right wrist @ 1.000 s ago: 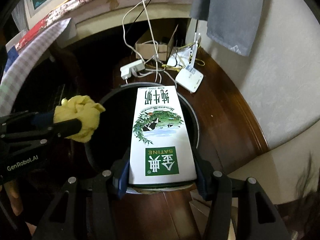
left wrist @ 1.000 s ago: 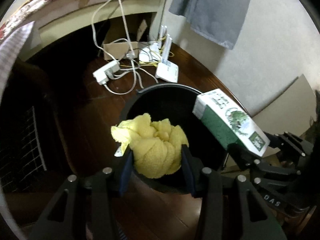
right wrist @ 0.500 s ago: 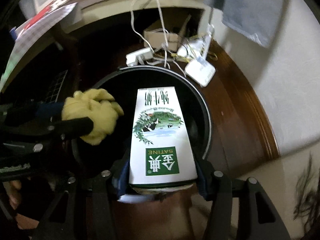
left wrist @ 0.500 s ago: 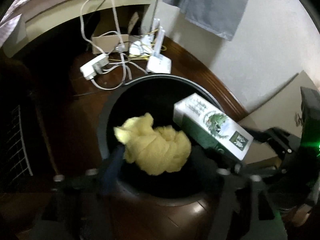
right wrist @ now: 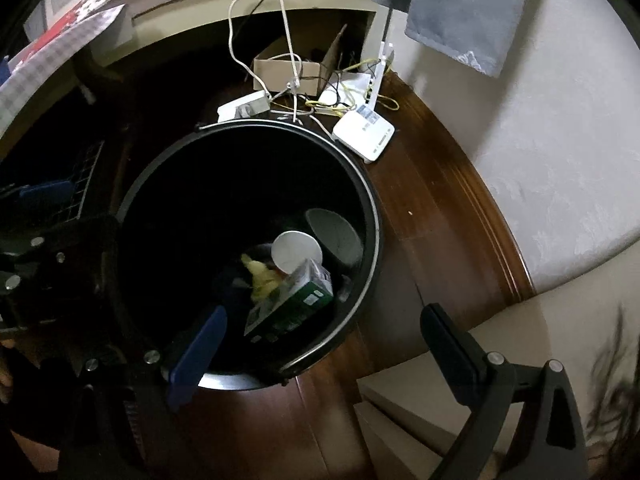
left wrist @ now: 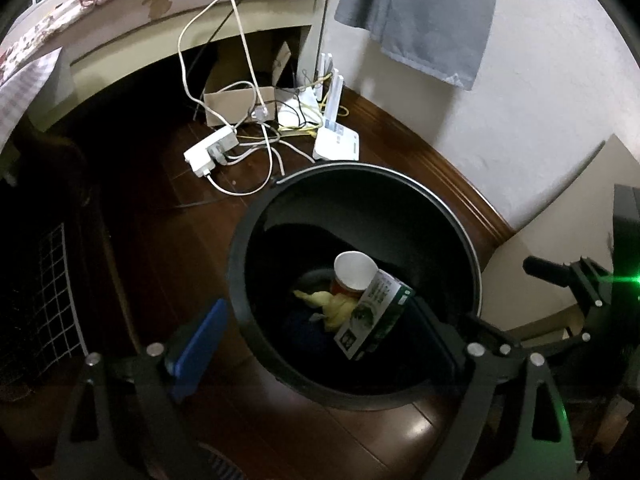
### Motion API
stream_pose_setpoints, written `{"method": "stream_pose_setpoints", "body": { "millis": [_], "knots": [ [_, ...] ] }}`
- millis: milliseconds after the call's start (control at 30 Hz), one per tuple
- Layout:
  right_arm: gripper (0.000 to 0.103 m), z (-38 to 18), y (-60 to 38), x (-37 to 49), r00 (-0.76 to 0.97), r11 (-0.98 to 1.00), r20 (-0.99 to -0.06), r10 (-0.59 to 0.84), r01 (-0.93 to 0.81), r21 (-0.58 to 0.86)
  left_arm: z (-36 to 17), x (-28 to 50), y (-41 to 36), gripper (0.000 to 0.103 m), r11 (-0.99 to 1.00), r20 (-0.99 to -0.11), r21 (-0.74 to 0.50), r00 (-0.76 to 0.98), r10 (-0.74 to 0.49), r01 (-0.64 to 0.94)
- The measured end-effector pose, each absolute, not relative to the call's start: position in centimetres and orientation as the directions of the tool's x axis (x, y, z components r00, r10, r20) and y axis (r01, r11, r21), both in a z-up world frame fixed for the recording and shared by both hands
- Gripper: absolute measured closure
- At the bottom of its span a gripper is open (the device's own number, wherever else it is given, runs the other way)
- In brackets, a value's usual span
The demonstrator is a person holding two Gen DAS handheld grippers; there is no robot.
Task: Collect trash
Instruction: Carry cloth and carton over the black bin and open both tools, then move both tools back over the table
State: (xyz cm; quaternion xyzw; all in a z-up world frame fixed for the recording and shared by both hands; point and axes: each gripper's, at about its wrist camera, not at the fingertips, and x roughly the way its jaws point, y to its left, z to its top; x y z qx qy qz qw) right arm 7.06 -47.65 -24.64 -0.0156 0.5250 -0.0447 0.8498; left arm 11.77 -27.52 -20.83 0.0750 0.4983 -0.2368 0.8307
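A black round bin [left wrist: 352,165] stands on the dark wood floor, and both grippers hang over its mouth. At its bottom lie a green and white milk carton [left wrist: 376,324], a crumpled yellow cloth [left wrist: 336,304] and a white paper cup [left wrist: 354,270]. My left gripper [left wrist: 320,308] straddles the near rim, jaws opening, nothing between them. In the right wrist view the same bin [right wrist: 372,208] holds the carton [right wrist: 292,304], cloth [right wrist: 262,276] and cup [right wrist: 296,252]. My right gripper [right wrist: 324,312] is above the bin's right side, jaws opening and empty.
Behind the bin lie a white power strip [left wrist: 210,152], a white router [left wrist: 336,142], tangled cables and a cardboard box [left wrist: 236,106]. A grey cloth [left wrist: 420,12] hangs on the wall at right. A wire grid [left wrist: 52,292] stands at left. A grey dish [right wrist: 334,236] lies in the bin.
Both grippers have opened wide. The yellow cloth and the milk carton have left the jaws and dropped to the bottom of the bin.
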Motion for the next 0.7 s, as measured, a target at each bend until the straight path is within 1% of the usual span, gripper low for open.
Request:
{"method": "stream_pose_setpoints", "body": {
  "millis": [133,267,500,700],
  "knots": [
    [0.004,-23.6,-47.1,6.7,0.461,0.995,-0.882,-0.096,0.040,-0.088,-20.2,11.6,-27.1,0.012,0.891,-0.864,-0.101,0.404,-0.299,0.443],
    [0.004,-22.0,-46.7,6.5,0.481,0.994,-0.870,-0.107,0.037,-0.102,-18.3,11.1,-26.5,0.012,0.901,-0.851,-0.115,0.427,-0.307,0.418],
    [0.004,-17.1,-45.9,5.1,0.538,0.992,-0.834,-0.124,0.040,-0.121,-14.0,9.7,-25.6,0.012,0.916,-0.828,-0.142,0.463,-0.317,0.375],
    [0.004,-12.2,-44.1,3.8,0.597,0.988,-0.787,-0.152,0.060,-0.146,-9.8,8.6,-24.0,0.012,0.924,-0.806,-0.129,0.505,-0.309,0.360]
  ]
}}
